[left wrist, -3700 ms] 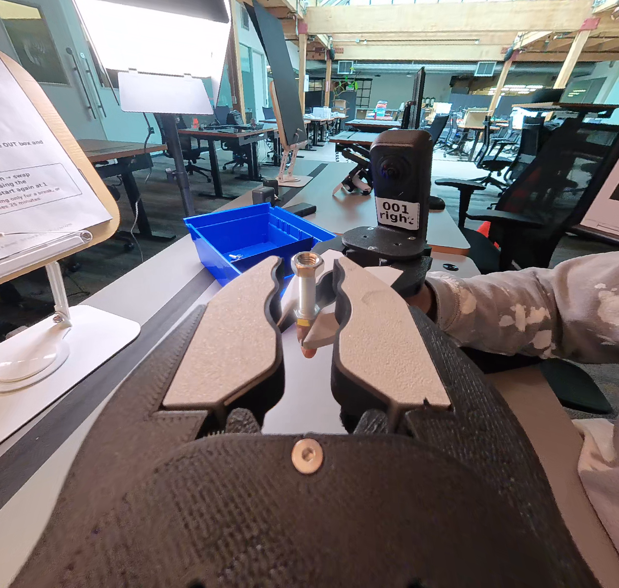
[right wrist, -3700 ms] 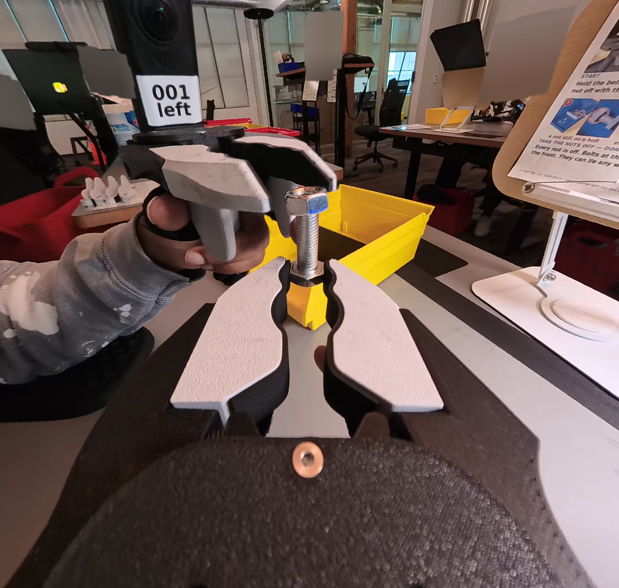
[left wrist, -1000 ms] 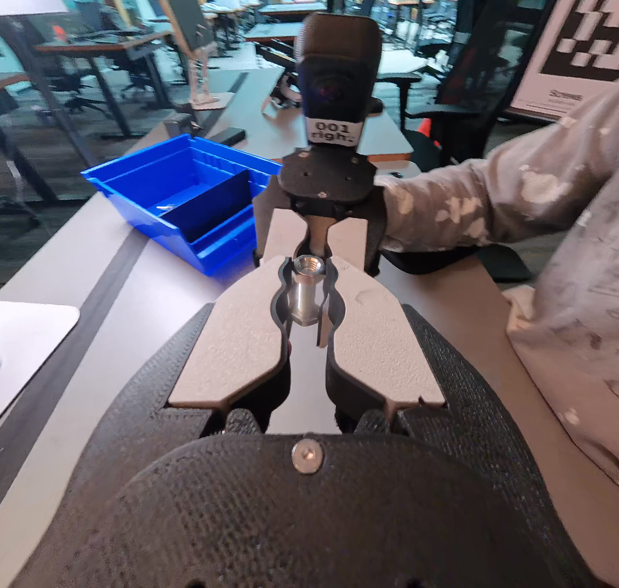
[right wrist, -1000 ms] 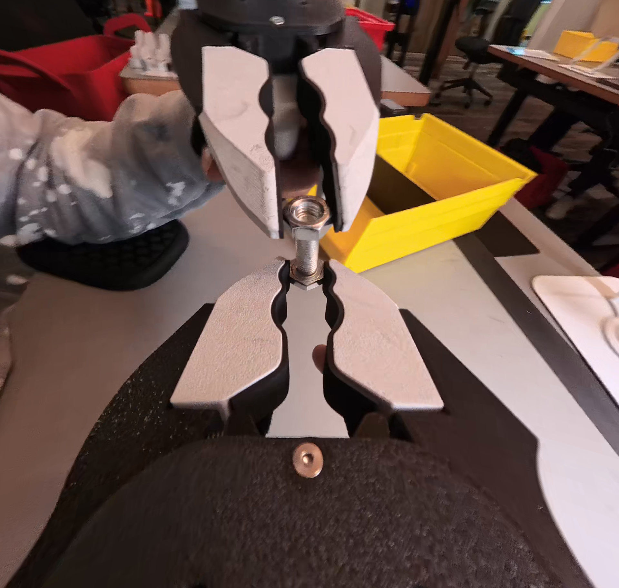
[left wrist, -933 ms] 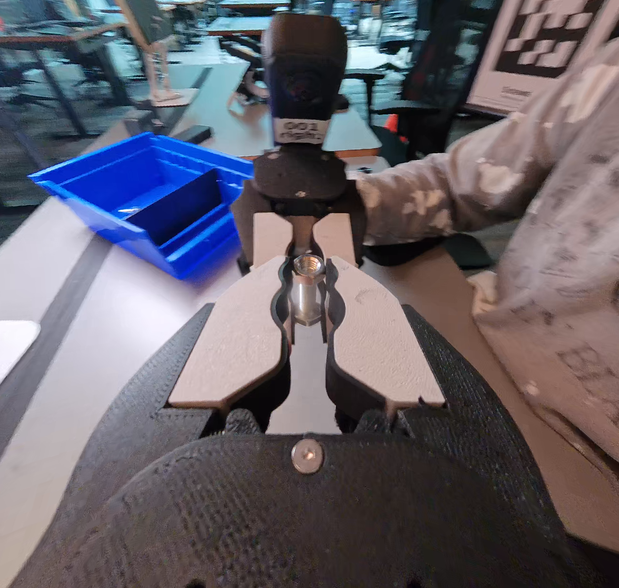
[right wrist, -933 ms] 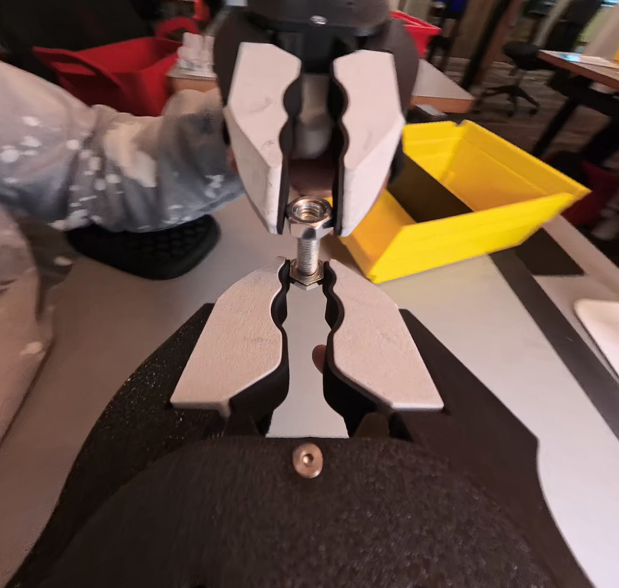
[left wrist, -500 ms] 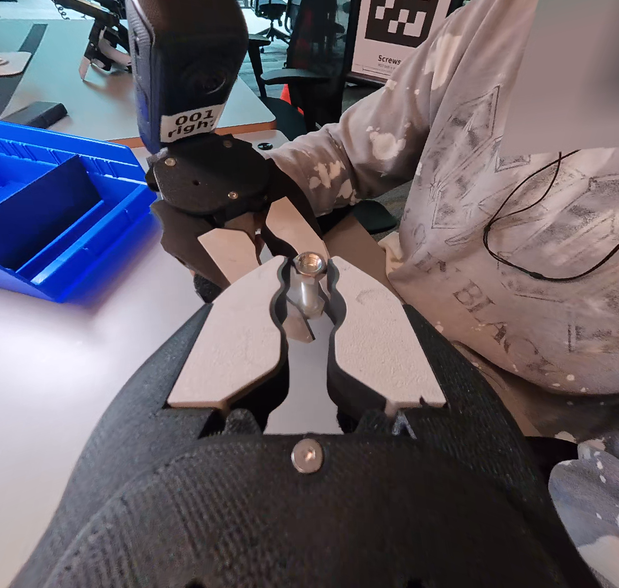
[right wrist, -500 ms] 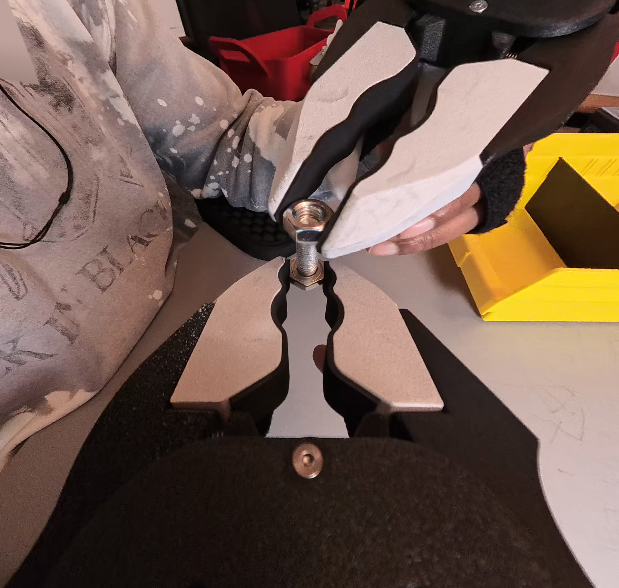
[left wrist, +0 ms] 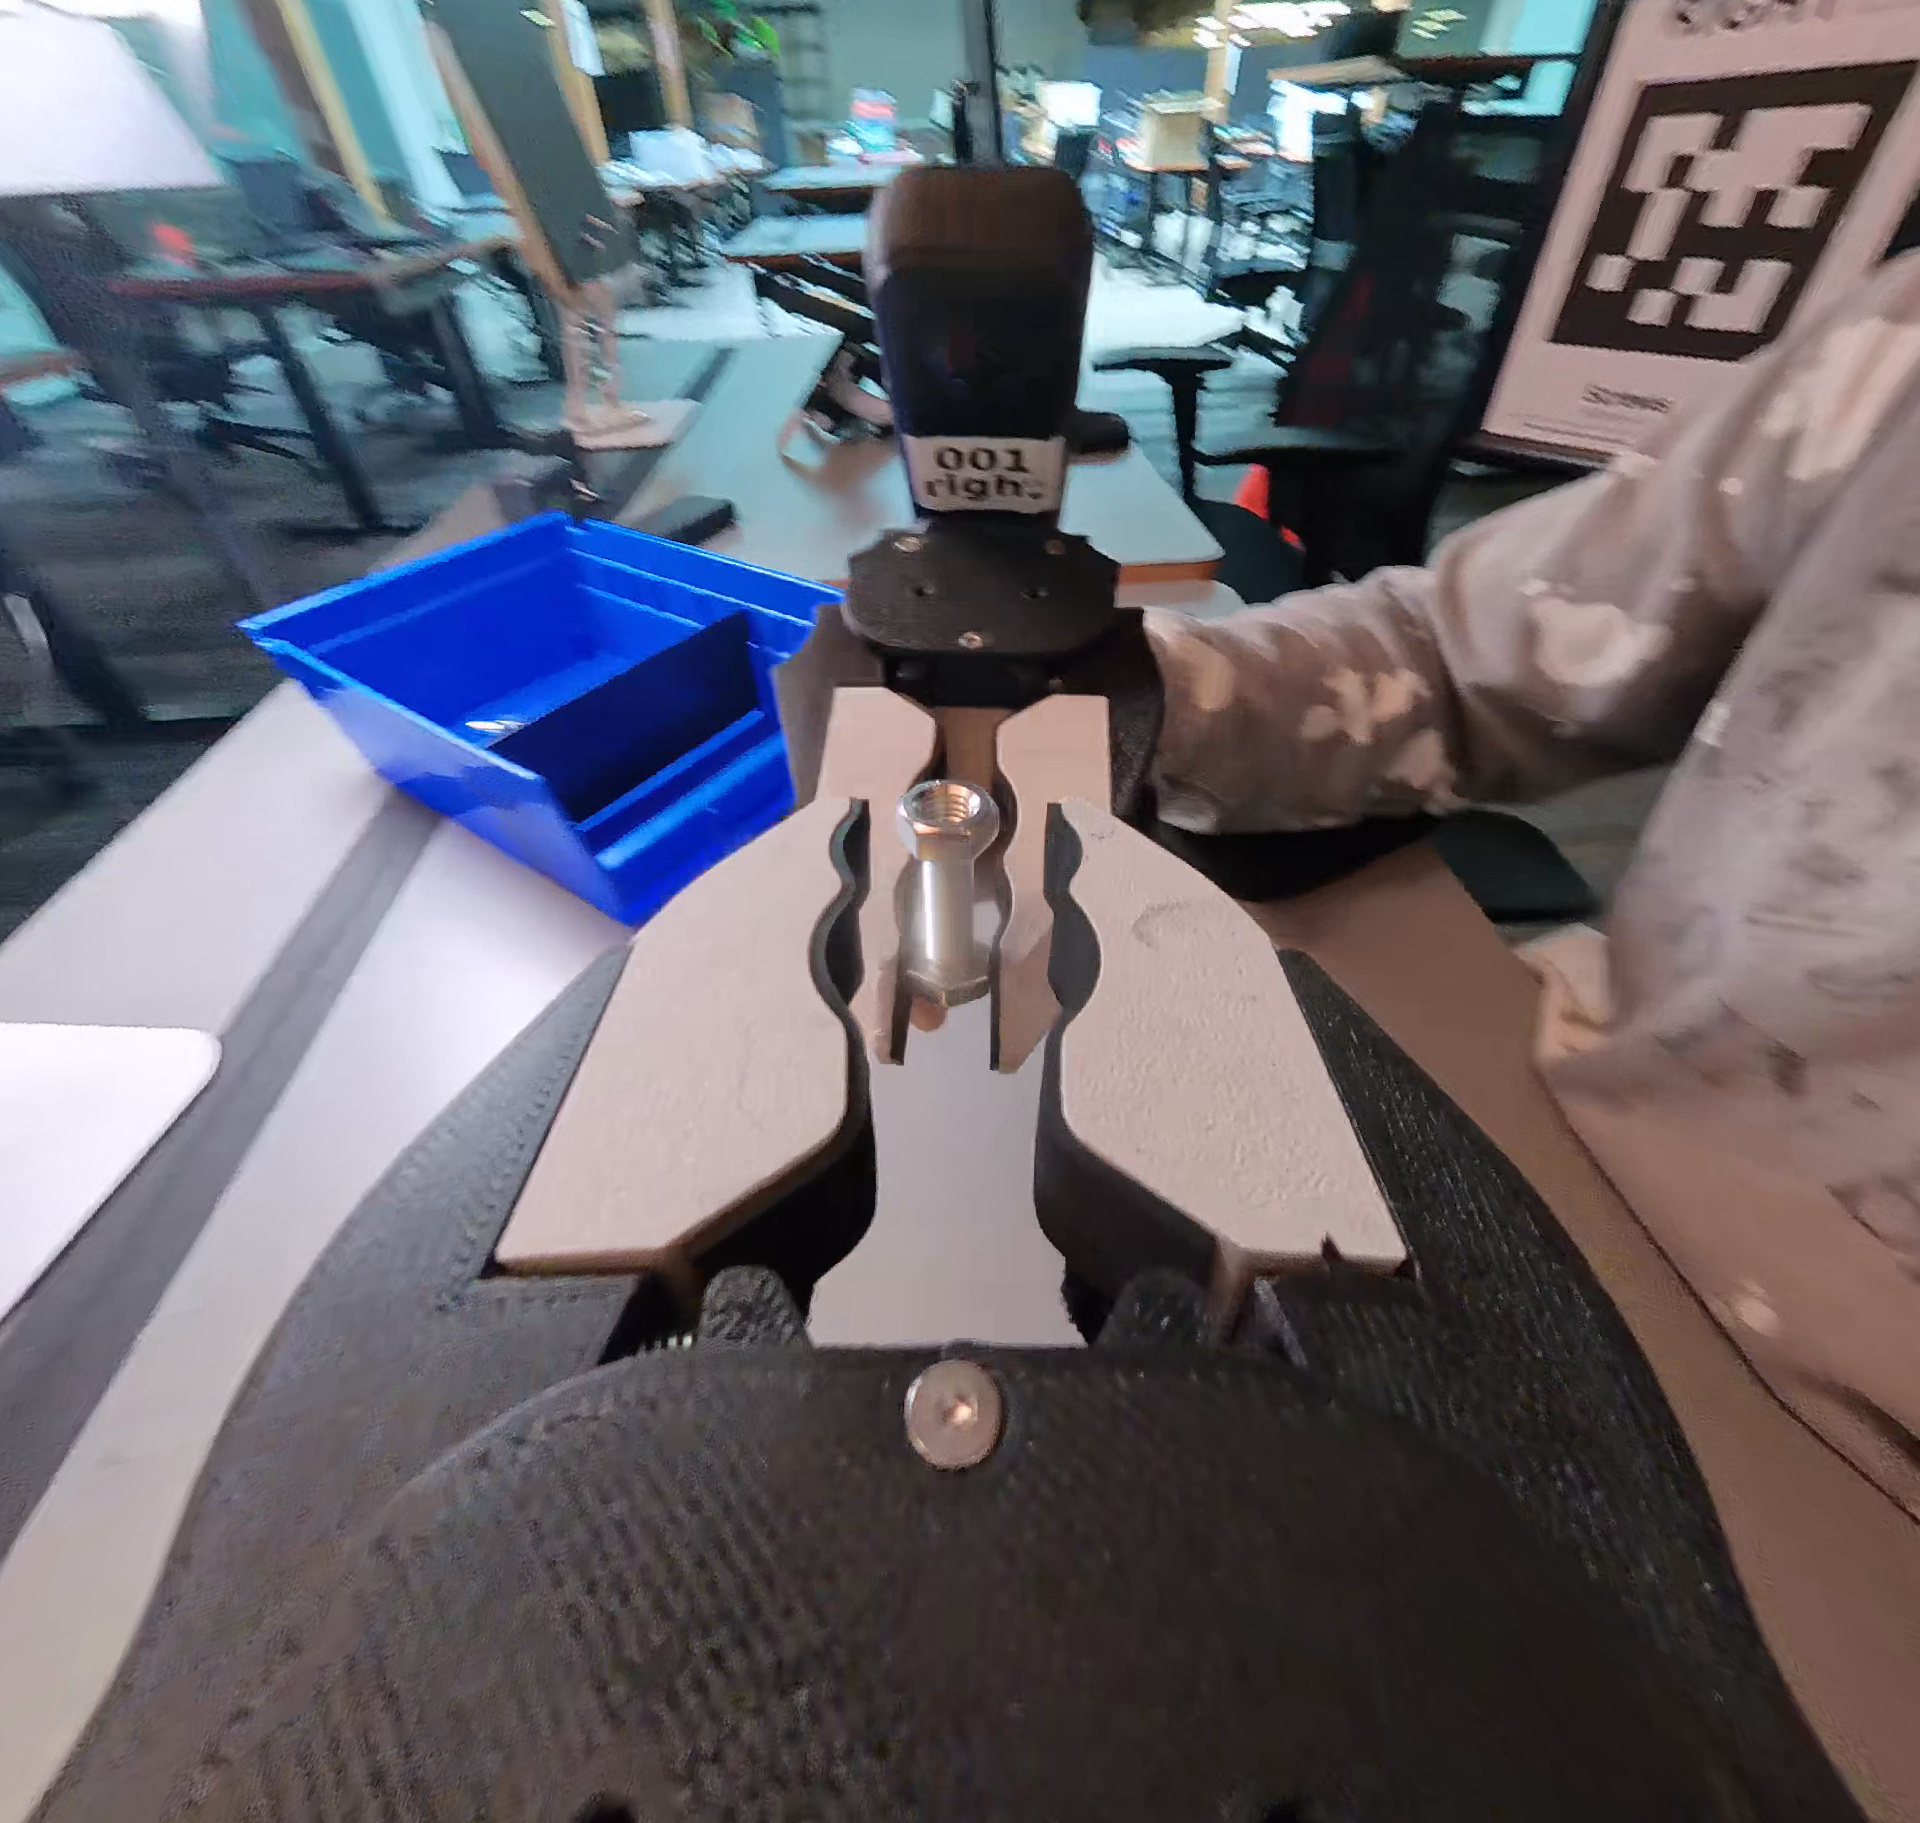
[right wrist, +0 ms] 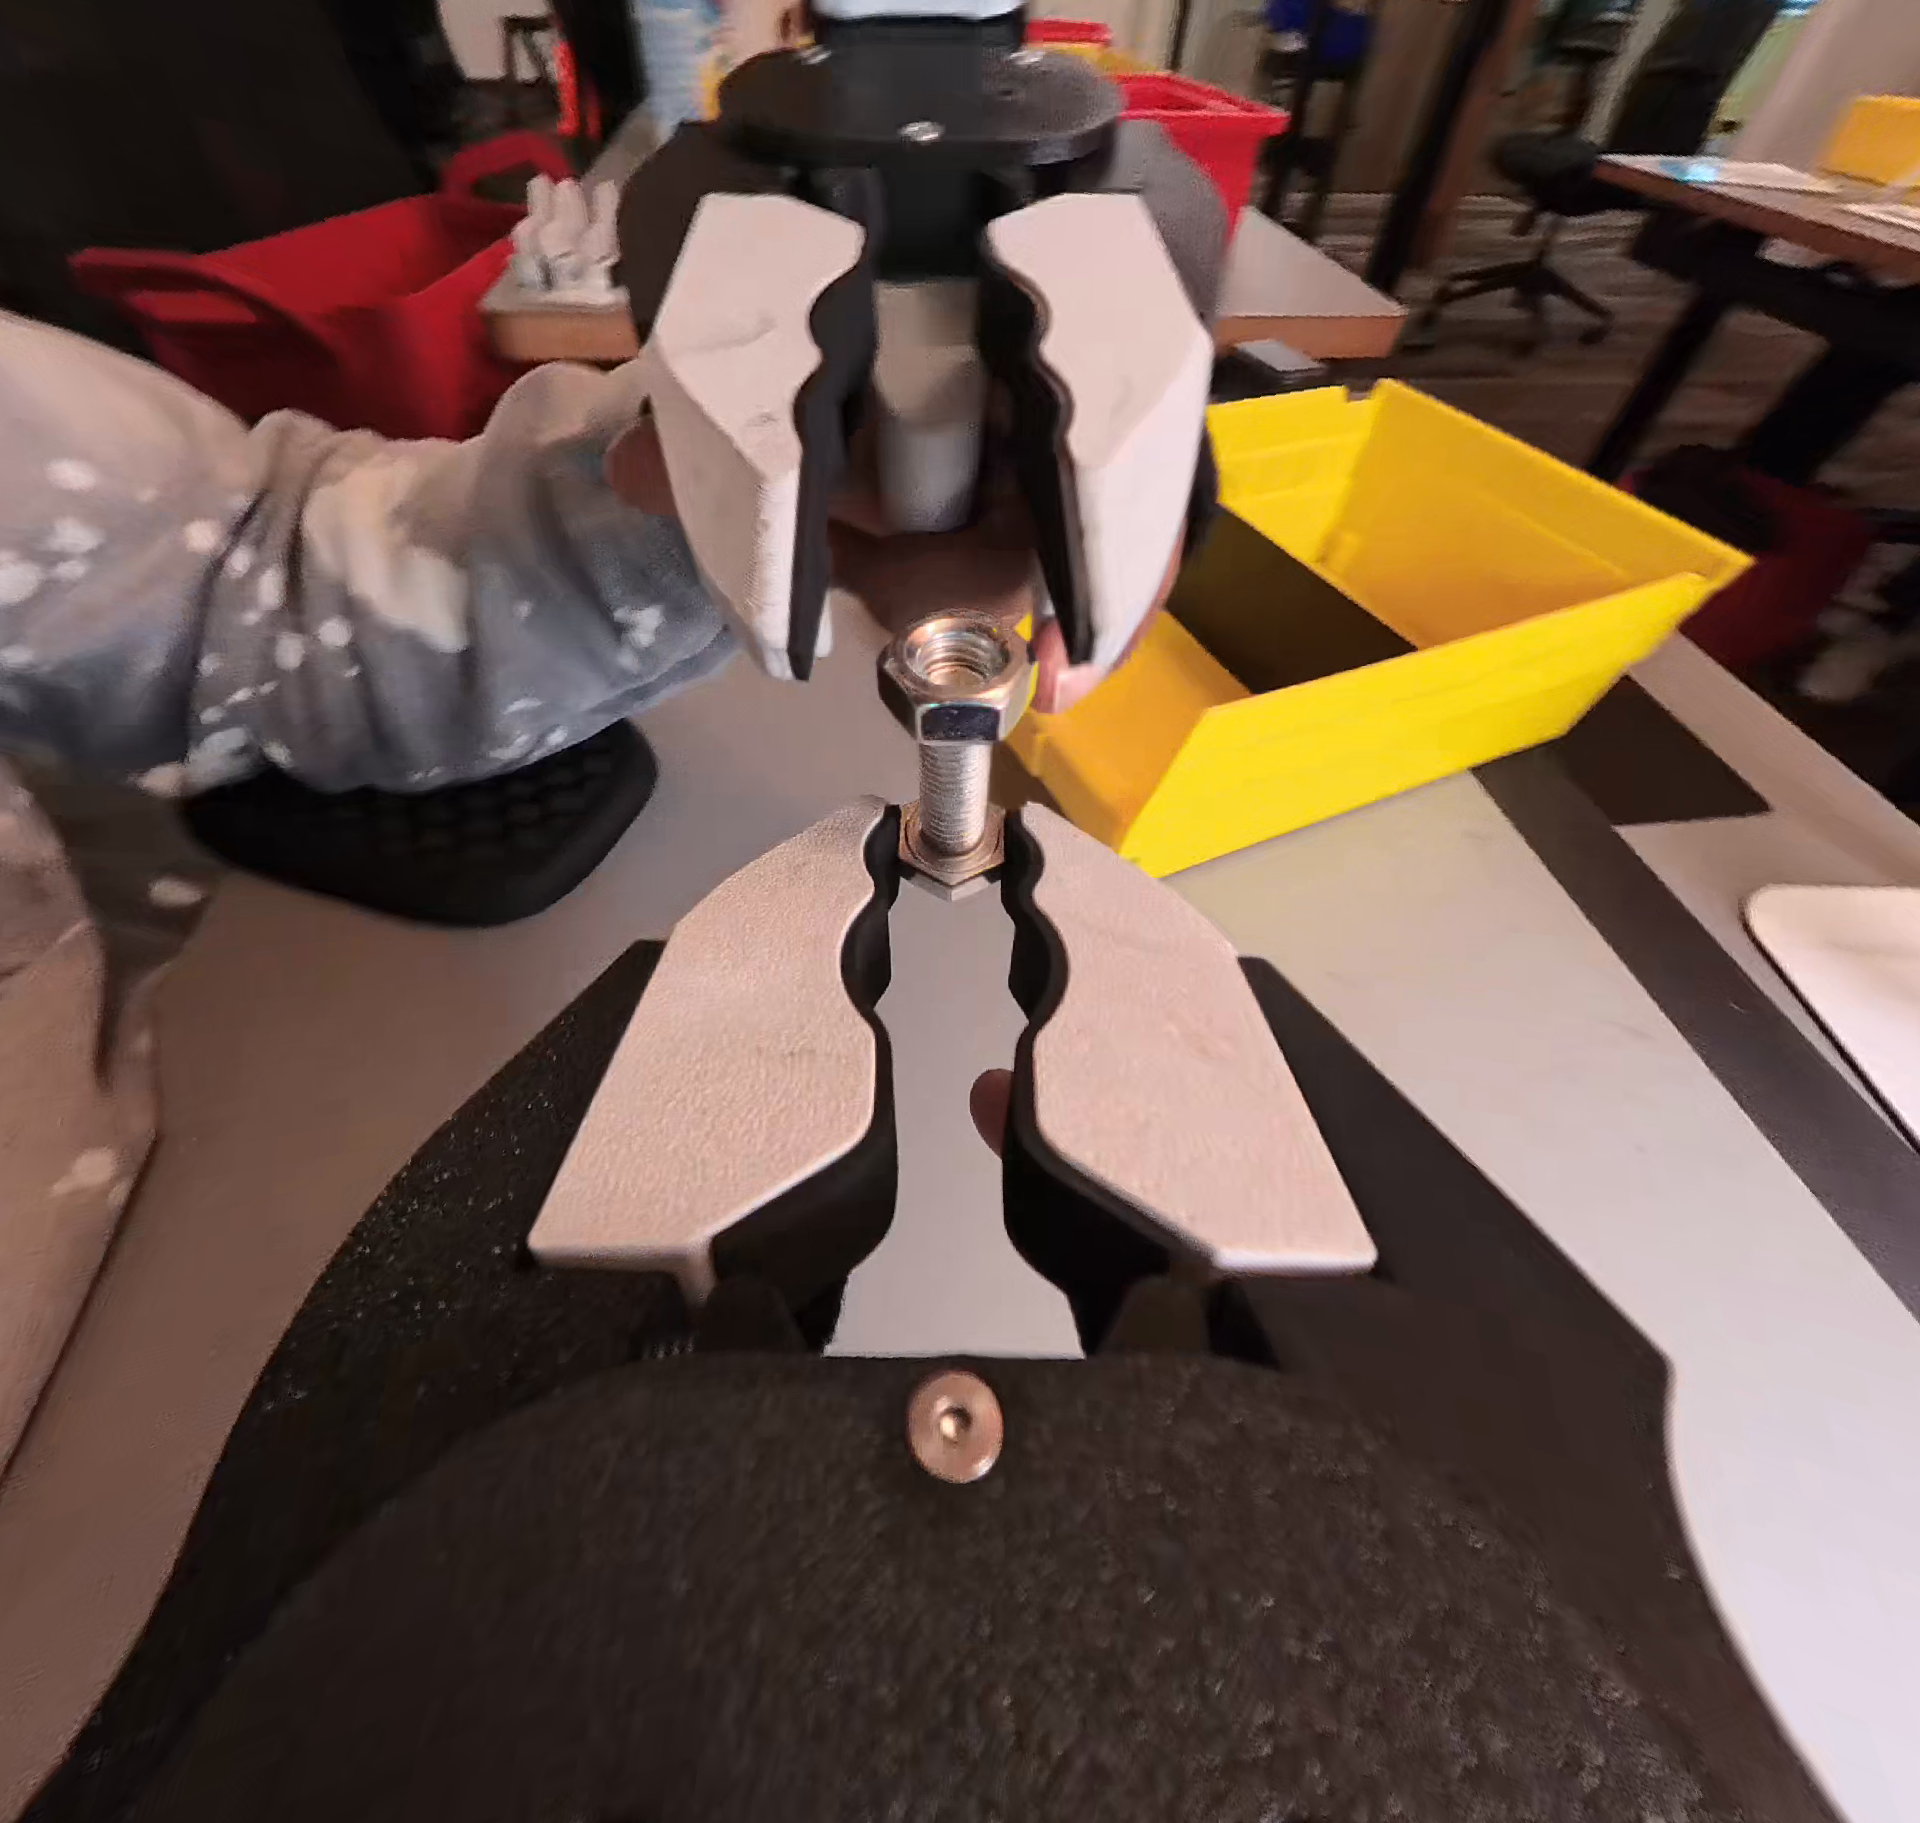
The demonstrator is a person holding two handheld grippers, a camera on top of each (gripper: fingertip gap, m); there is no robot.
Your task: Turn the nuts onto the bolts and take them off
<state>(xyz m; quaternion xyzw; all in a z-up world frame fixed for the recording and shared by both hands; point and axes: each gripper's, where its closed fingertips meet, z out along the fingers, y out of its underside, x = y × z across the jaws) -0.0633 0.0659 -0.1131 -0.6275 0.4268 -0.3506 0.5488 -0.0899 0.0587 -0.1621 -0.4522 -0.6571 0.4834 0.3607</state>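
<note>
On the table, right gripper clamps bolt; left gripper wide around nut.

We saw the bolt between both grippers above the worktop, one bin right, another left.

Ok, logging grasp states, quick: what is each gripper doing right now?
Left gripper: open, jaws apart around the nut, not gripping it.
Right gripper: shut on the bolt, at its head.
</note>
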